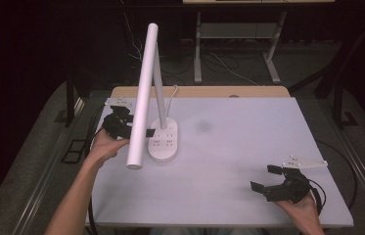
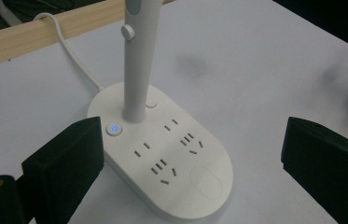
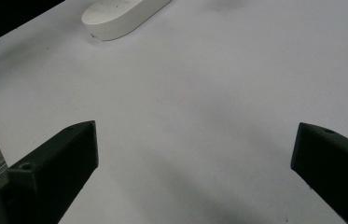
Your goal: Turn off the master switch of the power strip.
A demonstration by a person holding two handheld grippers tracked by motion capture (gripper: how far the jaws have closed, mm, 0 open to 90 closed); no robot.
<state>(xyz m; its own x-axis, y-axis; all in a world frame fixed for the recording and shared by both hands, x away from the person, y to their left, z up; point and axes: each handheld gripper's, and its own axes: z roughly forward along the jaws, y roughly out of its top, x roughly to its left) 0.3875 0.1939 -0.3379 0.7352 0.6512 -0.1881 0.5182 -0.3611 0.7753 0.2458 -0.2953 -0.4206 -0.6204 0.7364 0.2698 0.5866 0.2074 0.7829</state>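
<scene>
White desk lamp (image 1: pixel 163 139) stands toward the table's (image 1: pixel 239 147) far left; the left gripper (image 1: pixel 136 131), jaws spread, sits just beside its base, probably aiming for the lit button (image 2: pixel 113 129), a detail clear from the left gripper view. The right gripper (image 1: pixel 269 179), also spread, idles well apart from the lamp.

Setting is looking like a lab or test room rather than a home. A white work table (image 1: pixel 248 147) with a wooden back edge is standing on grey carpet (image 1: pixel 33 161), surrounded by darkness. Cables (image 1: pixel 219 61) are trailing loose across the floor behind it. The metal legs of another bench (image 1: pixel 273 58) are showing at the far side. A black frame upright (image 1: pixel 70 98) is standing at the table's left. A white desk lamp (image 1: pixel 143 93) with sockets in its base is sitting on the table, its button glowing blue.
</scene>
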